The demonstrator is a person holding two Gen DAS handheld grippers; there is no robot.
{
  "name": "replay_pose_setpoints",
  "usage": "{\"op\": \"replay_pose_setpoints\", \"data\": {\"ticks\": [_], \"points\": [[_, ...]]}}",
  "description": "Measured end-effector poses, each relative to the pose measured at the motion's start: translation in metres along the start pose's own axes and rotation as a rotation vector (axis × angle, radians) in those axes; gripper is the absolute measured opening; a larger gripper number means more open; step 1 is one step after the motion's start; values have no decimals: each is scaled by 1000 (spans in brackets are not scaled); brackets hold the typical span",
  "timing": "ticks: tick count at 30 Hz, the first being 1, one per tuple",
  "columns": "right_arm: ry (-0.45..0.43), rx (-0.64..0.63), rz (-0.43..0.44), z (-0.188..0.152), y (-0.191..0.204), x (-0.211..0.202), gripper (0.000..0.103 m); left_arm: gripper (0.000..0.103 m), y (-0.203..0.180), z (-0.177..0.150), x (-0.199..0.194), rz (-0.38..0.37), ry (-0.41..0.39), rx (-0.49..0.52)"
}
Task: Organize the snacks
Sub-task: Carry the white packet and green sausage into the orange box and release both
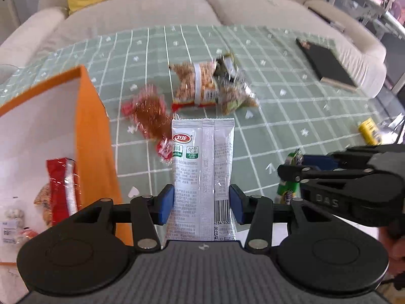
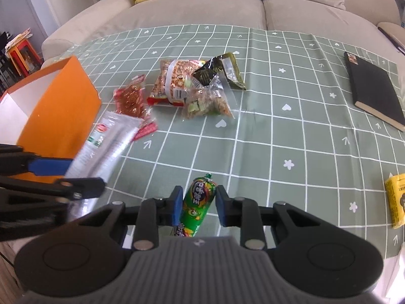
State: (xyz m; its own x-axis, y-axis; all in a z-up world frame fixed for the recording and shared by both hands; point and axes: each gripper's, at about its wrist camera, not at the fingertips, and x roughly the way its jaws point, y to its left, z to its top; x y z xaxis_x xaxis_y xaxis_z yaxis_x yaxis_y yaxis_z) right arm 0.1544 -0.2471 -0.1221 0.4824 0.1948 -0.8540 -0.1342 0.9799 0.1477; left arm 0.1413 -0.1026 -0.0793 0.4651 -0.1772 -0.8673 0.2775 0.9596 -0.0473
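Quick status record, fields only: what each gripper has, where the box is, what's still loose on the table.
left gripper: shut on white sachet, held beside the box
right gripper: around green sausage snack, pads close on both sides, contact unclear
orange box: table's left side, open top, several packets inside
loose snacks: red candy pack, peanut bag, dark green packet, clear mixed-nut bag
other: black notebook, yellow pack, green checked tablecloth
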Motion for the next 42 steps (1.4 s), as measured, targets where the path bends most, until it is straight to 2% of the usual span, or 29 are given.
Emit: {"op": "replay_pose_setpoints", "data": {"ticks": [4,8,17,20,24,30,33,36,42], "points": [[-40,12,16,3,8,-14,24,53,11,0,-31,-4,-69,-32],[-90,3,42,10,24,-30,23,53,34,2,-56,22,-123,-97],[-221,-42,178,42,80,-74,22,53,99,-1,-88,73,-164,-255],[-234,-87,202,52,105,-79,22,53,118,-4,-93,100,-172,-293],[-236,-137,250,65,141,-81,22,53,145,-10,-97,97,-177,-355],[-207,-183,306,81,191,-68,22,53,177,-17,-99,114,-168,-391],[-179,-212,299,85,213,-54,22,53,192,-19,-89,116,-145,-399],[-165,-271,243,82,233,-39,22,53,198,-23,-76,141,-119,-388],[-120,-326,182,84,252,-4,21,53,209,-30,-52,134,-66,-388]]}}
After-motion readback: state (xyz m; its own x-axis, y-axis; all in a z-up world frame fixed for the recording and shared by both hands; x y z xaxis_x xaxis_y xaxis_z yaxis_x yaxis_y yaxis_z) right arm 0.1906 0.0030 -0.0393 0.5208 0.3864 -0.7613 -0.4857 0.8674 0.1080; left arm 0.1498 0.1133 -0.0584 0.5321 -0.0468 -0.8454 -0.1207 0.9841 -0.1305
